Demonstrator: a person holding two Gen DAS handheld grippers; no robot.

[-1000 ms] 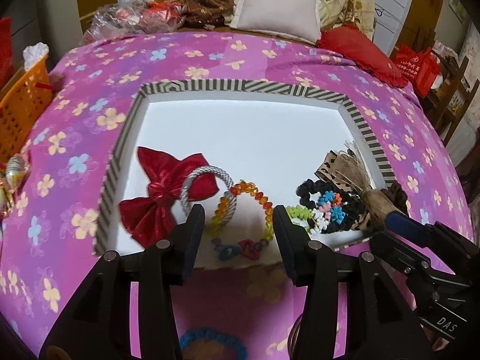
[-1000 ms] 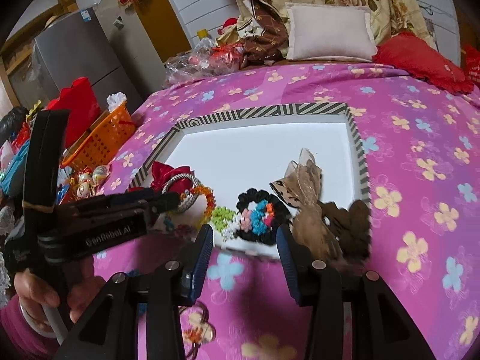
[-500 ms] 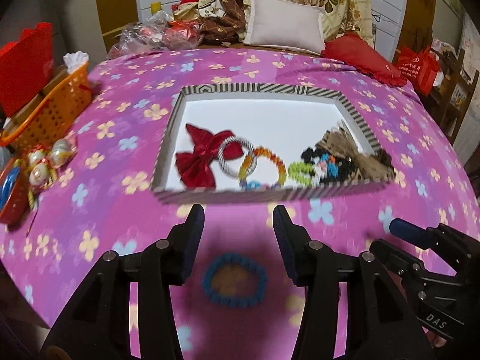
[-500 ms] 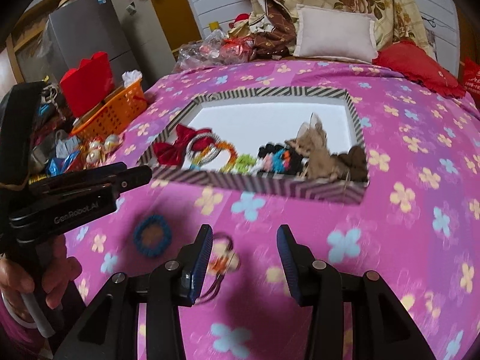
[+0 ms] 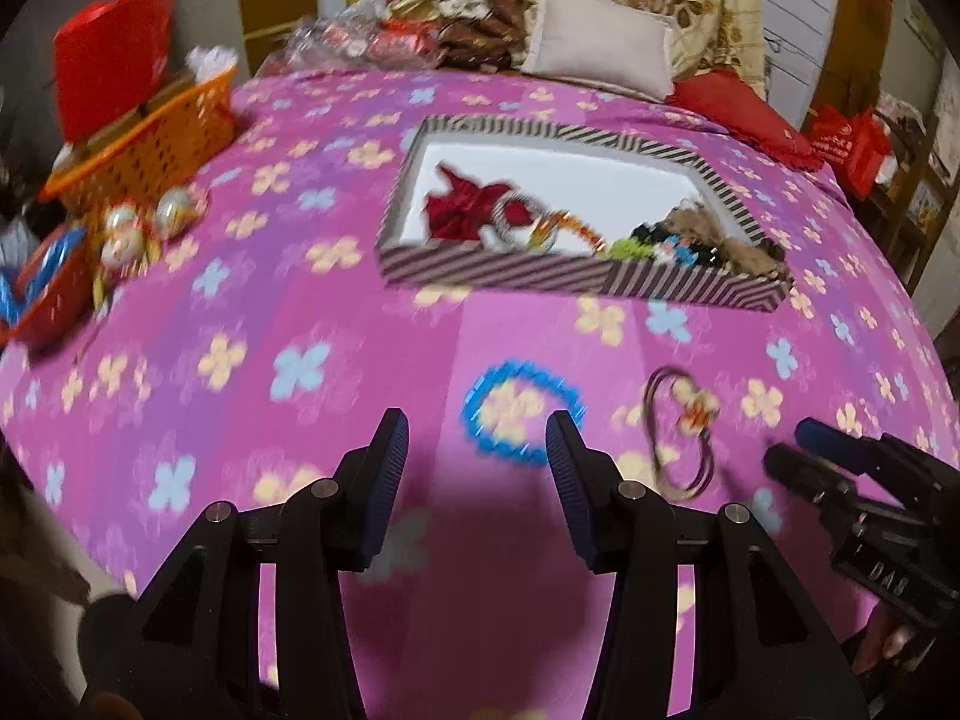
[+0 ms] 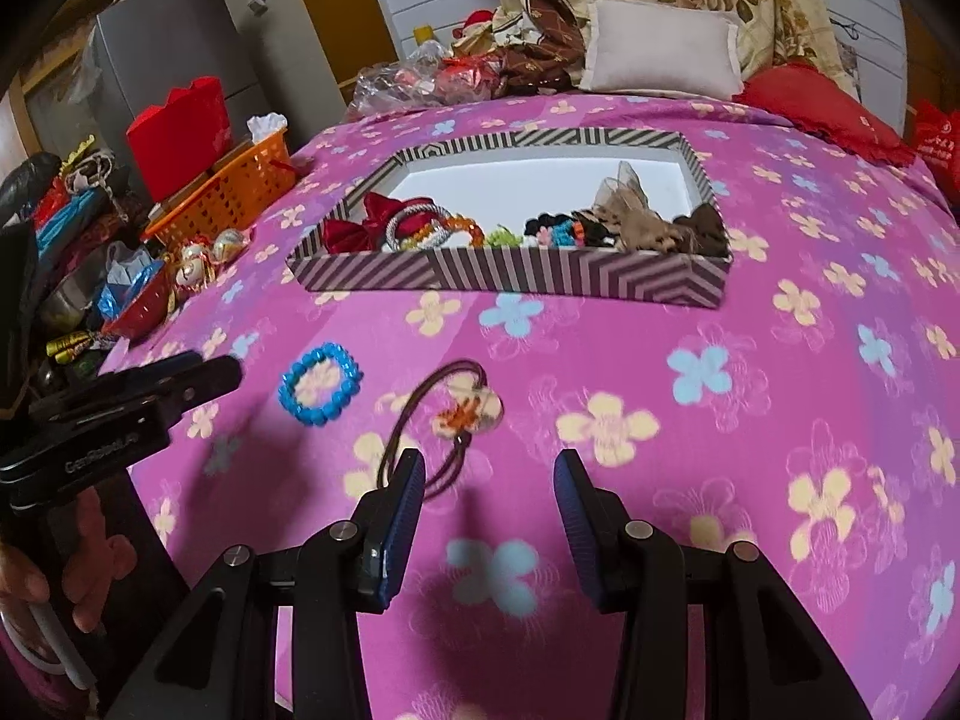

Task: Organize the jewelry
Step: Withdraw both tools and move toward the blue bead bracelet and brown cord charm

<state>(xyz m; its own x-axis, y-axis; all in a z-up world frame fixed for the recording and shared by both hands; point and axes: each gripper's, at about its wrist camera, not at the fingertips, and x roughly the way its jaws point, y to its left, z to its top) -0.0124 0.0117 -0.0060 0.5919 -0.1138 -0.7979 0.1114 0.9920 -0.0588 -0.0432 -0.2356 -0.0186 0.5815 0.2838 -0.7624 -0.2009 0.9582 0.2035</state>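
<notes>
A striped box (image 5: 498, 272) (image 6: 510, 270) on the pink flowered cloth holds a red bow (image 5: 465, 204) (image 6: 360, 222), bead bracelets (image 6: 450, 228) and dark scrunchies (image 6: 570, 231). A blue bead bracelet (image 5: 521, 414) (image 6: 320, 383) lies on the cloth in front of the box. A brown hair tie with a flower charm (image 5: 684, 420) (image 6: 462, 414) lies to its right. My left gripper (image 5: 477, 468) is open and empty, just short of the blue bracelet. My right gripper (image 6: 489, 510) is open and empty, just short of the hair tie.
An orange basket (image 5: 150, 132) (image 6: 234, 192) with a red bag stands at the left edge, with ornaments (image 5: 144, 228) and a red bowl (image 6: 138, 306) beside it. Pillows (image 6: 660, 54) and clutter lie beyond the box.
Both grippers have pulled back from the box toward the near edge of the cloth. The blue bracelet and the hair tie now lie just ahead of the fingers.
</notes>
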